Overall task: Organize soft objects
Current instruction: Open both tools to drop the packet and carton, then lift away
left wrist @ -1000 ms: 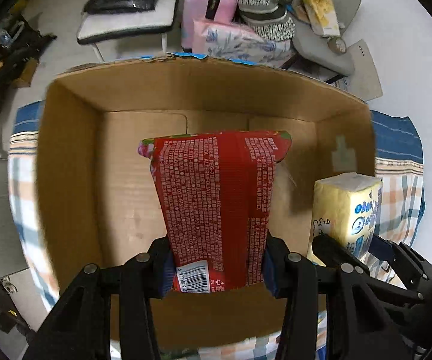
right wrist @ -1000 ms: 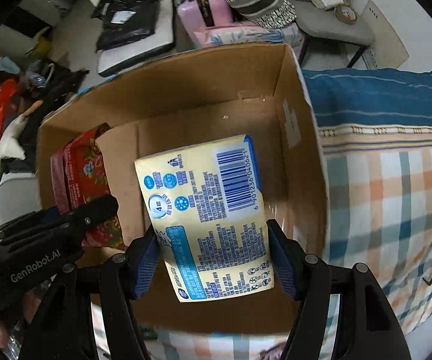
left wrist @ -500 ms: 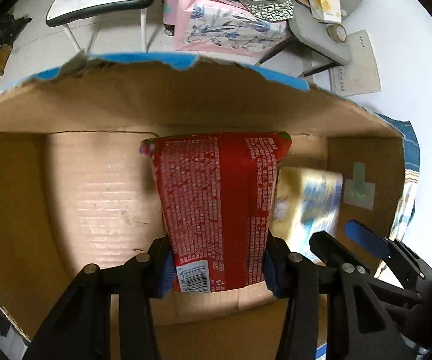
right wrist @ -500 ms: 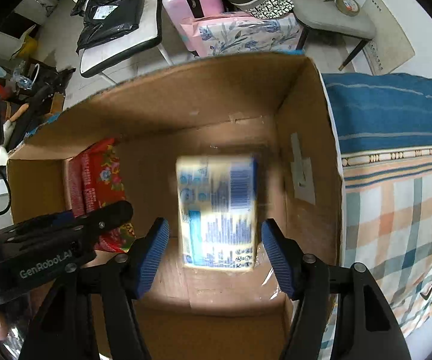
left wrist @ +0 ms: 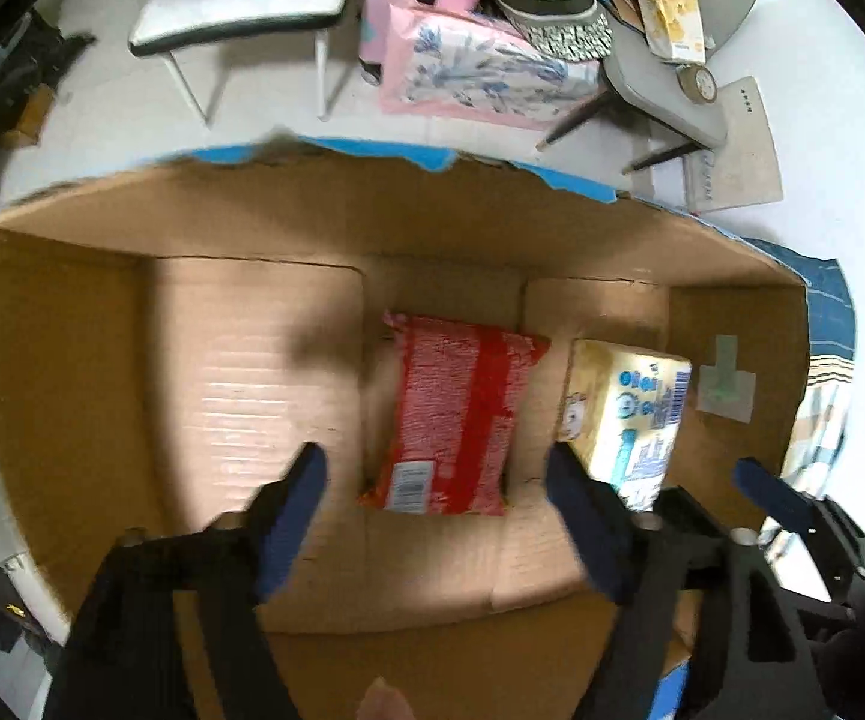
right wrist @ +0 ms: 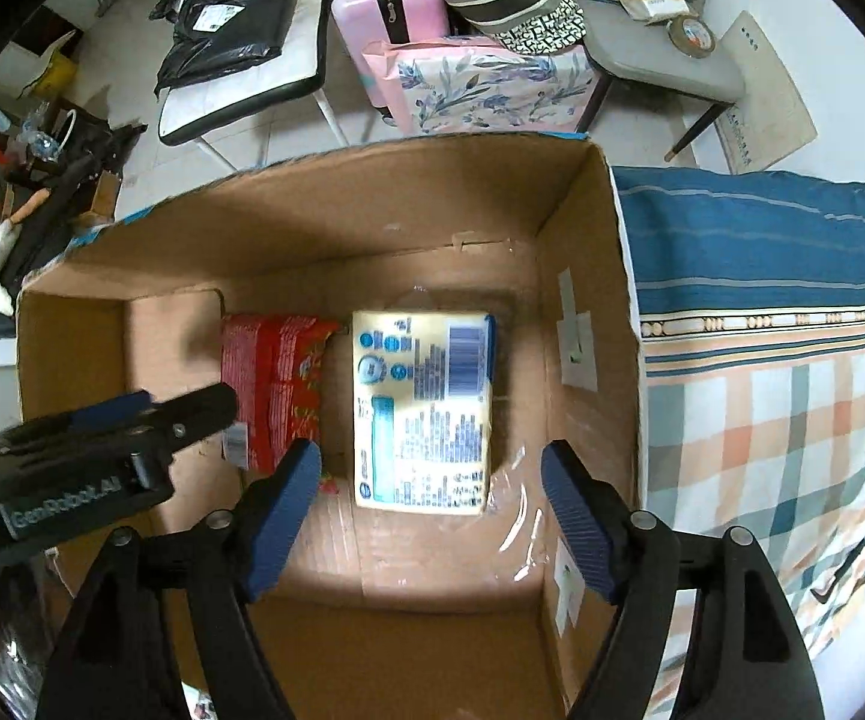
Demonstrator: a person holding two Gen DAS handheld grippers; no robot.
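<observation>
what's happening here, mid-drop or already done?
A person with a handheld gripper in each hand is packing soft packs into a cardboard box. Both packs lie on the box floor side by side: the red pack and the yellow tissue pack to its right. The left gripper and right gripper are both open above them, holding nothing. This drop looks done.

red pack partly behind left tongs
</observation>
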